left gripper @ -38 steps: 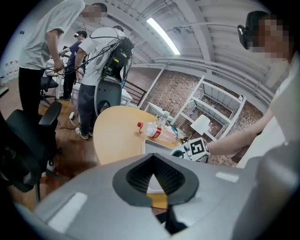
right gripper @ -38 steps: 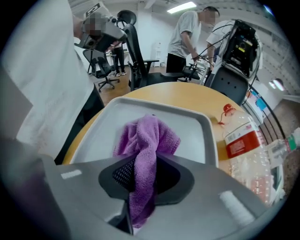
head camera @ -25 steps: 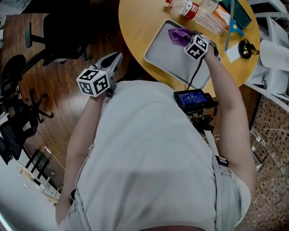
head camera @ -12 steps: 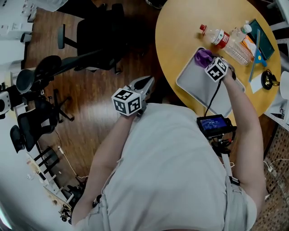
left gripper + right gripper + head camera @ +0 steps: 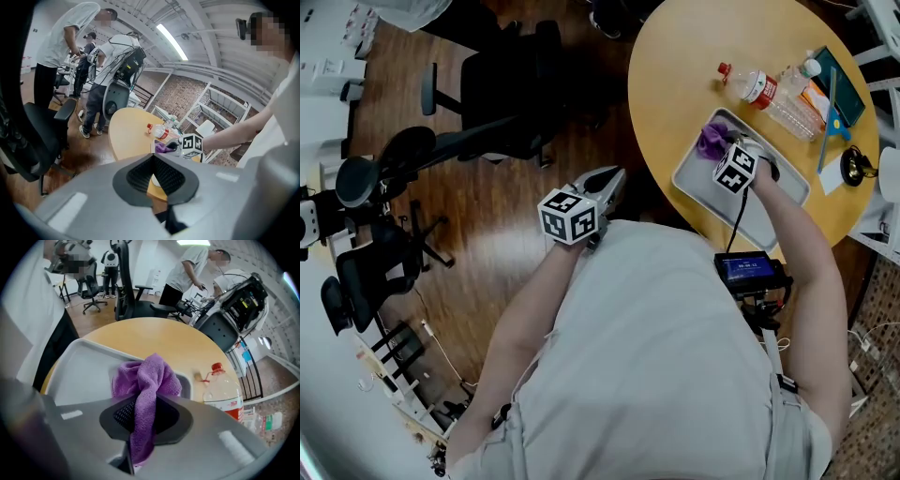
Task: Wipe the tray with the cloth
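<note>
Right gripper (image 5: pixel 143 404): clamps purple cloth (image 5: pixel 145 376), jaws just tightening.
Cloth place: tray (image 5: pixel 703 187), 11 o'clock corner.
Left gripper (image 5: pixel 152 157): clenched, empty.

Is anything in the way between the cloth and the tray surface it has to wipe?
Nothing visible. The right gripper, its jaws just closing further, grips the purple cloth over the bare tray; the bottle lies outside its rim.
</note>
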`<control>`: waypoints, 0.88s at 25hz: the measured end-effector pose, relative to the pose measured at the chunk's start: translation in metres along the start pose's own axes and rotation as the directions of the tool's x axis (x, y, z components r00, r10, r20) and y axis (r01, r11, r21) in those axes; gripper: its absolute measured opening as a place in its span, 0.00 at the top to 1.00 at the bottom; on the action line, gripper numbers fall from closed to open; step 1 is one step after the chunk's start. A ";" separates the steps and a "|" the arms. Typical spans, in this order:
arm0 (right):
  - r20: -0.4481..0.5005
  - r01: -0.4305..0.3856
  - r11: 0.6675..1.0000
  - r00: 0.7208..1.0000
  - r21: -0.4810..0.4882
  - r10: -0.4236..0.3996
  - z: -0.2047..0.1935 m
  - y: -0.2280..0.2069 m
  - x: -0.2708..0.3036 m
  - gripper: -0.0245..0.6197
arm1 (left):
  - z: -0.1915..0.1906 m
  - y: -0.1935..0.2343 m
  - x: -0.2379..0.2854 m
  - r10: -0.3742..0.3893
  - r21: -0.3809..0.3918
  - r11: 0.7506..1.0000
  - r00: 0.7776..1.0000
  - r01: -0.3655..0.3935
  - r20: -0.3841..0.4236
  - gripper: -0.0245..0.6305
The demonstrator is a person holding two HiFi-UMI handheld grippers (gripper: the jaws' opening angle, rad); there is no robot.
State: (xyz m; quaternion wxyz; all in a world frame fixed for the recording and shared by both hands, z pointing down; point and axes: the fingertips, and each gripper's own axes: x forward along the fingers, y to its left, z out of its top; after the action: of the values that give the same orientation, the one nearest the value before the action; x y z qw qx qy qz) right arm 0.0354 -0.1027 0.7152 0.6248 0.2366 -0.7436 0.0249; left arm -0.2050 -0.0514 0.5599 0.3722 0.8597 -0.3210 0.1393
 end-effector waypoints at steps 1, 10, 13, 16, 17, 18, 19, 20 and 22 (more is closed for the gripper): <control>0.008 -0.013 1.000 1.000 -0.021 0.014 0.005 0.013 -0.003 0.88 | 0.002 -0.001 0.002 -0.016 0.007 1.000 1.000 0.016 -0.003 0.96; 0.063 -0.148 0.986 0.986 -0.080 0.153 0.029 0.101 -0.019 0.87 | 0.013 0.000 0.016 -0.128 0.057 0.990 0.989 0.132 -0.067 0.96; 0.066 -0.147 0.987 0.986 -0.069 0.152 0.036 0.116 -0.022 0.87 | 0.020 0.003 0.016 -0.161 0.078 0.983 0.983 0.168 -0.084 0.96; 0.076 -0.149 0.987 0.985 -0.065 0.154 0.042 0.134 -0.026 0.87 | 0.021 0.002 0.019 -0.201 0.098 0.972 0.973 0.212 -0.112 0.96; 0.075 -0.138 0.988 0.987 -0.061 0.143 0.043 0.136 -0.026 0.87 | 0.022 0.002 0.021 -0.214 0.107 0.968 0.969 0.228 -0.124 0.96; 0.073 -0.126 0.991 0.989 -0.055 0.129 0.043 0.137 -0.026 0.87 | 0.023 0.002 0.023 -0.227 0.115 0.963 0.964 0.243 -0.135 0.96; 0.070 -0.114 0.992 0.991 -0.047 0.117 0.043 0.136 -0.026 0.87 | 0.024 0.002 0.025 -0.239 0.123 0.959 0.960 0.257 -0.145 0.96; 0.067 -0.104 0.994 0.992 -0.036 0.106 0.042 0.136 -0.026 0.87 | 0.025 0.002 0.028 -0.251 0.130 0.954 0.956 0.271 -0.155 0.96; 0.065 -0.084 0.996 0.994 -0.017 0.085 0.040 0.133 -0.023 0.87 | 0.029 0.000 0.035 -0.273 0.146 0.943 0.946 0.298 -0.173 0.96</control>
State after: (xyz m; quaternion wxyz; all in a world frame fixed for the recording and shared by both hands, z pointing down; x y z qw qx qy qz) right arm -0.0502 0.0093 0.7195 0.6002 0.2011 -0.7732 0.0384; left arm -0.1787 -0.0883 0.5571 0.3370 0.9128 -0.1507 0.1749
